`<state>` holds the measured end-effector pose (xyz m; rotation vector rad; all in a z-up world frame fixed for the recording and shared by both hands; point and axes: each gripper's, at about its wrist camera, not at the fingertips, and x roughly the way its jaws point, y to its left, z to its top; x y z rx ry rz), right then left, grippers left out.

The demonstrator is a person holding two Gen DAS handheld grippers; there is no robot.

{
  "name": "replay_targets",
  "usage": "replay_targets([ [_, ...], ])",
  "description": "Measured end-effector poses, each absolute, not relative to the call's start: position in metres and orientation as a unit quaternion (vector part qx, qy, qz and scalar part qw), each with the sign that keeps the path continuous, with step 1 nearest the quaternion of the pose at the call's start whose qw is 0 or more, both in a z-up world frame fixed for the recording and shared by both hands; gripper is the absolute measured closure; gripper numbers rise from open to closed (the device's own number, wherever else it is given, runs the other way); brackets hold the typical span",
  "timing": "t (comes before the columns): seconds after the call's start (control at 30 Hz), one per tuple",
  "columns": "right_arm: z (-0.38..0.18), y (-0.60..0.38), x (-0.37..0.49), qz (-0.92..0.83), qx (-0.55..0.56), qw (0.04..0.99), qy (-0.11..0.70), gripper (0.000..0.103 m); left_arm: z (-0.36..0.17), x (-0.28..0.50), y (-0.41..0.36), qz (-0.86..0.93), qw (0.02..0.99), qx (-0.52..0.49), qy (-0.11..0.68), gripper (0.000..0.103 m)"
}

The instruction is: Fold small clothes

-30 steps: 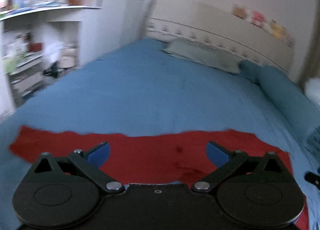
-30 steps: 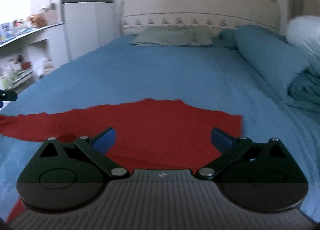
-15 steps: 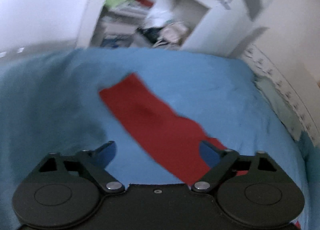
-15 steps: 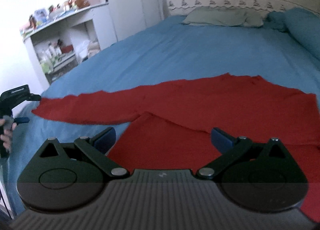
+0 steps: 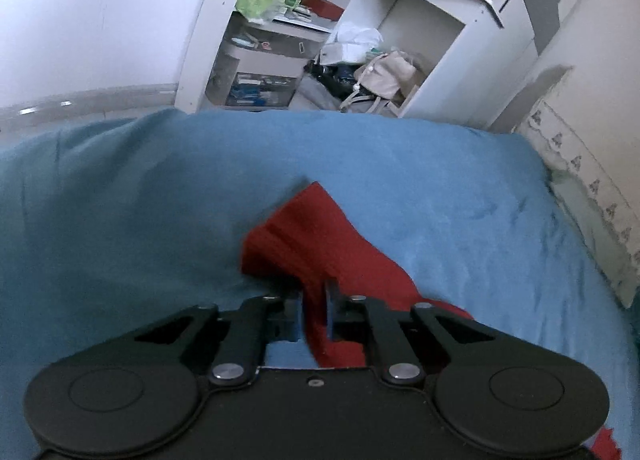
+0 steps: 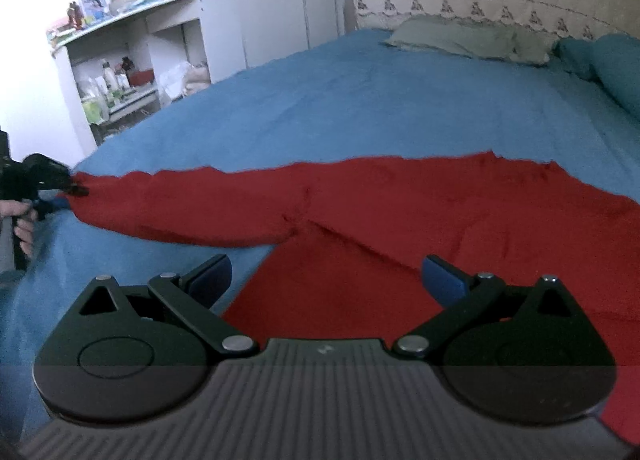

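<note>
Two grippers work one red garment [image 6: 400, 212] spread flat on the blue bedcover [image 6: 360, 100]: the left gripper [image 5: 314, 314] has just been closing and now pinches the sleeve end [image 5: 304, 232] between its pads, presumably to carry it inward for the first fold. The right gripper [image 6: 326, 280] hangs with jaws wide apart and empty above the garment's body, likely ready to pin it down. Nothing lies in the fold's path; the grey pillow [image 6: 460, 38] and cluttered shelves [image 5: 280, 20] stand well apart.
</note>
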<state>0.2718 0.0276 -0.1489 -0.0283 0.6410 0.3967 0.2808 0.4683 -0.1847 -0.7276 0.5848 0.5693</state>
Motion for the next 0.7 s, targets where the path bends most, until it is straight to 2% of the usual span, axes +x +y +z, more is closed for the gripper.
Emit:
replay_targets([
  [0.2,-0.164,0.016,0.273,0.182,0.008,0.927,0.327,0.0,-0.167,0.284,0.453,0.272,0.868,-0.315,0.27,0.096],
  [0.37,-0.154,-0.002,0.269,0.173,0.019,0.932,0.319,0.0,-0.118,0.289,0.407,0.23,0.903,-0.278,0.234,0.096],
  [0.6,-0.132,-0.055,0.265,0.151,0.036,0.944,0.291,0.0,-0.039,0.325,0.26,0.078,0.952,-0.22,0.197,0.096],
  [0.7,-0.124,-0.081,0.262,0.135,0.041,0.949,0.282,0.0,-0.022,0.346,0.184,-0.008,0.959,-0.201,0.2,0.096],
])
